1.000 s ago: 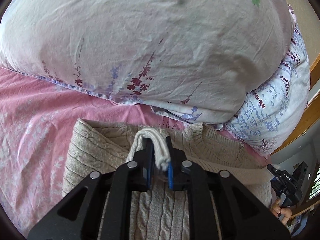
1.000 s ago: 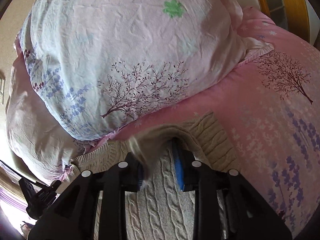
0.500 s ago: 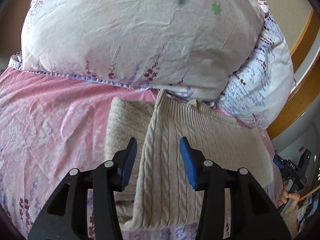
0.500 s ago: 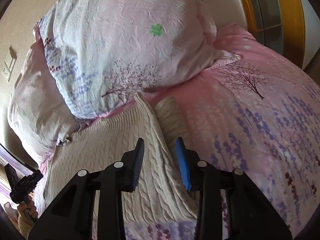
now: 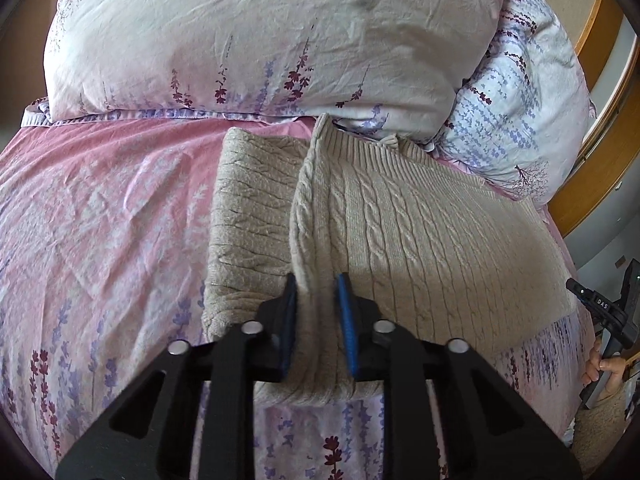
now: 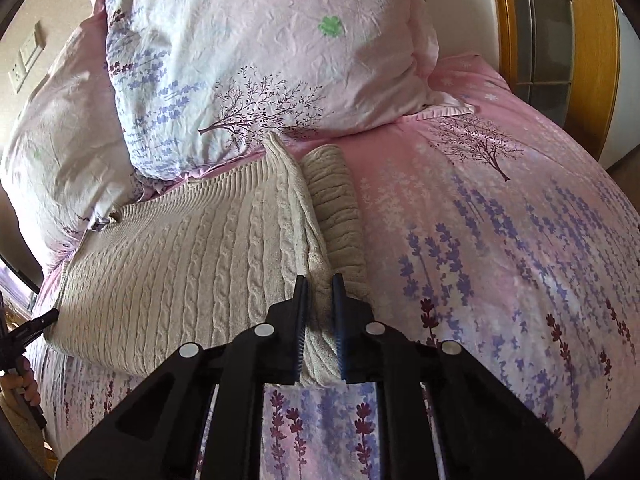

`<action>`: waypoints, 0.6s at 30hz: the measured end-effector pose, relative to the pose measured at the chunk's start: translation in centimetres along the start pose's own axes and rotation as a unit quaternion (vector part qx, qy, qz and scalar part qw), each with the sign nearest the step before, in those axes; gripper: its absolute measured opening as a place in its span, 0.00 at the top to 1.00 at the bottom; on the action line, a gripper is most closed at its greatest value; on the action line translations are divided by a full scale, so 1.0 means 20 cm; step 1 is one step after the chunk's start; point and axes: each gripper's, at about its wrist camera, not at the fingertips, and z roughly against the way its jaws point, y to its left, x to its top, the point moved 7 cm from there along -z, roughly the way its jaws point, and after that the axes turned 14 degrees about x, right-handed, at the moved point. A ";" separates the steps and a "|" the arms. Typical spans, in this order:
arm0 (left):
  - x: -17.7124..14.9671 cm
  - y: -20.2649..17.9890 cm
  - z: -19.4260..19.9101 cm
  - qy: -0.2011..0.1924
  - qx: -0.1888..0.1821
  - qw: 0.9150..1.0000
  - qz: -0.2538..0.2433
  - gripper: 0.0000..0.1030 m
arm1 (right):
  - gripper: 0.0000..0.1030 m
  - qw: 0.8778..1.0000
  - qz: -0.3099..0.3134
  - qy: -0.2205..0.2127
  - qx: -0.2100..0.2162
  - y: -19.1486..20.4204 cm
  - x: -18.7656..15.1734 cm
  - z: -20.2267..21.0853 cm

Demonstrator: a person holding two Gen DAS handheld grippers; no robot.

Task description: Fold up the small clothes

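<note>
Pink flowered bedspread is filling both views, with two pale printed pillows lying at its far end. Beige cable-knit sweater is lying flat on it, just touching the pillows, one side flap doubled over the body. I am pinching the near folded edge on each side: my left gripper and right gripper have just been closing, and their blue pads are now pressing the knit between them.
</note>
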 end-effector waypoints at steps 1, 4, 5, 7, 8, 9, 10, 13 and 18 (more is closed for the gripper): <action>0.00 0.01 0.00 0.000 -0.004 1.000 0.006 0.91 | 0.90 1.000 0.003 -0.006 0.000 0.01 0.01 0.01; 0.01 0.03 0.05 -0.009 -0.018 1.000 0.014 0.92 | 0.91 0.999 0.004 -0.031 0.008 0.04 0.04 0.08; 0.01 0.04 0.08 -0.016 -0.025 0.999 0.016 0.93 | 0.92 0.999 0.001 -0.039 0.014 0.05 0.05 0.11; 0.01 0.06 0.14 -0.026 -0.038 0.999 0.020 0.93 | 0.92 0.999 -0.004 -0.049 0.018 0.05 0.06 0.14; 0.01 0.08 0.16 -0.028 -0.039 0.999 0.020 0.93 | 0.92 0.999 -0.006 -0.049 0.020 0.05 0.05 0.15; 0.00 0.09 0.16 -0.028 -0.036 0.999 0.019 0.93 | 0.92 0.999 -0.008 -0.044 0.016 0.04 0.03 0.15; -0.01 0.10 0.14 -0.024 -0.034 0.999 0.019 0.93 | 0.92 0.999 -0.012 -0.038 0.011 0.03 0.01 0.14; -0.03 0.12 0.06 -0.002 -0.030 0.999 0.026 0.93 | 0.92 0.999 -0.031 -0.014 -0.005 -0.03 -0.08 0.08; -0.02 0.11 0.02 -0.004 -0.017 1.000 0.012 0.90 | 0.91 0.999 -0.037 0.002 -0.022 -0.07 -0.11 0.02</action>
